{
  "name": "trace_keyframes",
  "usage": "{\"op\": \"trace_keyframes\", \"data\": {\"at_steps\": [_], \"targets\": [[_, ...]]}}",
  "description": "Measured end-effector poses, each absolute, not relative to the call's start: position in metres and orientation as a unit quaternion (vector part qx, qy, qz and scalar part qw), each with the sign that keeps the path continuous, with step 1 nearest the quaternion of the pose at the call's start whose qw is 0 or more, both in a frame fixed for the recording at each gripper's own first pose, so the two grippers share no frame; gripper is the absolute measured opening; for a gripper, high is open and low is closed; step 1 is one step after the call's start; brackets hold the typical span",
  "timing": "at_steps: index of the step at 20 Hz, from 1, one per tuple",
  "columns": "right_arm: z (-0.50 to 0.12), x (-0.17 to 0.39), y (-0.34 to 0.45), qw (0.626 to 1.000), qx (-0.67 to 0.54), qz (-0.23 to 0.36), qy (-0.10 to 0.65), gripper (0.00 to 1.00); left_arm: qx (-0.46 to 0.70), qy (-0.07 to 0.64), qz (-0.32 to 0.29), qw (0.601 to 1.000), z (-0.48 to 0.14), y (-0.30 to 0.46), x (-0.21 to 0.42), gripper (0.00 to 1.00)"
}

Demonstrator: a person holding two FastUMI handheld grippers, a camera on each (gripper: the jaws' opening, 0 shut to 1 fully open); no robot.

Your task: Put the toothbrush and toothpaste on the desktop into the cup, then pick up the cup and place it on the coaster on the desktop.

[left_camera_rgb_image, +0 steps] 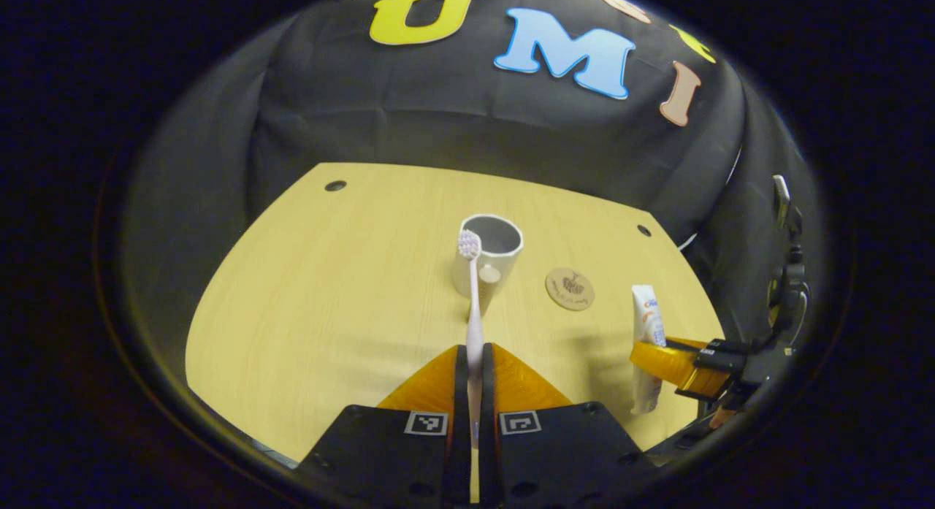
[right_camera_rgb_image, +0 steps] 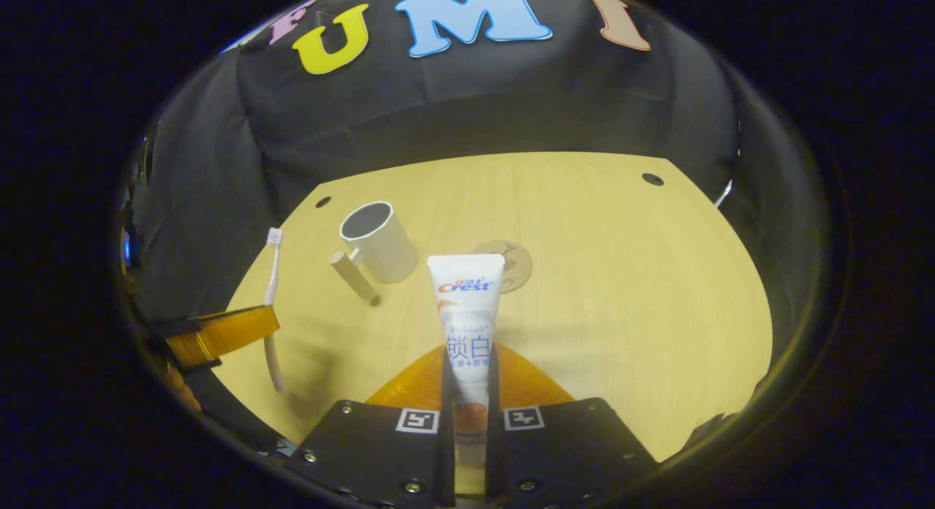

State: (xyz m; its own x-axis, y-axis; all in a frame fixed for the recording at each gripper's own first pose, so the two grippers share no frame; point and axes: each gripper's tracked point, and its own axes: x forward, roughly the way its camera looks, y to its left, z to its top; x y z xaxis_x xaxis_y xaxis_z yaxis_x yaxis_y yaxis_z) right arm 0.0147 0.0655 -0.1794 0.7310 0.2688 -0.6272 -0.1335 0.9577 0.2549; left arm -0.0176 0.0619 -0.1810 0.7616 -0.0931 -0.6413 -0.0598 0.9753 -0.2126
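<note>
In the left gripper view my left gripper (left_camera_rgb_image: 474, 363) is shut on a pale pink toothbrush (left_camera_rgb_image: 472, 290), held upright with the bristles up, just in front of the white cup (left_camera_rgb_image: 491, 257). A round brown coaster (left_camera_rgb_image: 570, 288) lies right of the cup. In the right gripper view my right gripper (right_camera_rgb_image: 467, 370) is shut on a white toothpaste tube (right_camera_rgb_image: 466, 312), raised above the desk. The cup (right_camera_rgb_image: 380, 242) with its stick handle stands to the left, the coaster (right_camera_rgb_image: 511, 264) partly hidden behind the tube. The left gripper (right_camera_rgb_image: 219, 334) with the toothbrush (right_camera_rgb_image: 272, 304) is seen at far left.
The light wooden desktop (left_camera_rgb_image: 329, 312) has small dark holes (left_camera_rgb_image: 335, 185) near its back corners. Black cloth closes the booth behind and at both sides. The right gripper (left_camera_rgb_image: 679, 363) holding the toothpaste tube (left_camera_rgb_image: 647, 326) is at the right edge of the left gripper view.
</note>
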Motion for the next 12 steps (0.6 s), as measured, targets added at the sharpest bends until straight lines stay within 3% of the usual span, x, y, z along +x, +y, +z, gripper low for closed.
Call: {"op": "trace_keyframes", "data": {"at_steps": [5,7,12], "targets": [[-0.181,0.015,0.067,0.925,0.097,0.110,0.351,0.18,-0.118,0.250,-0.015,0.961,-0.133,0.062,0.032,0.11],[-0.177,0.018,0.068,0.926,0.100,0.112,0.346,0.17,-0.123,0.224,-0.021,0.967,-0.122,0.062,0.046,0.14],[-0.151,0.037,0.071,0.940,0.101,0.119,0.304,0.17,-0.121,0.178,-0.040,0.976,-0.107,0.063,0.074,0.11]]}}
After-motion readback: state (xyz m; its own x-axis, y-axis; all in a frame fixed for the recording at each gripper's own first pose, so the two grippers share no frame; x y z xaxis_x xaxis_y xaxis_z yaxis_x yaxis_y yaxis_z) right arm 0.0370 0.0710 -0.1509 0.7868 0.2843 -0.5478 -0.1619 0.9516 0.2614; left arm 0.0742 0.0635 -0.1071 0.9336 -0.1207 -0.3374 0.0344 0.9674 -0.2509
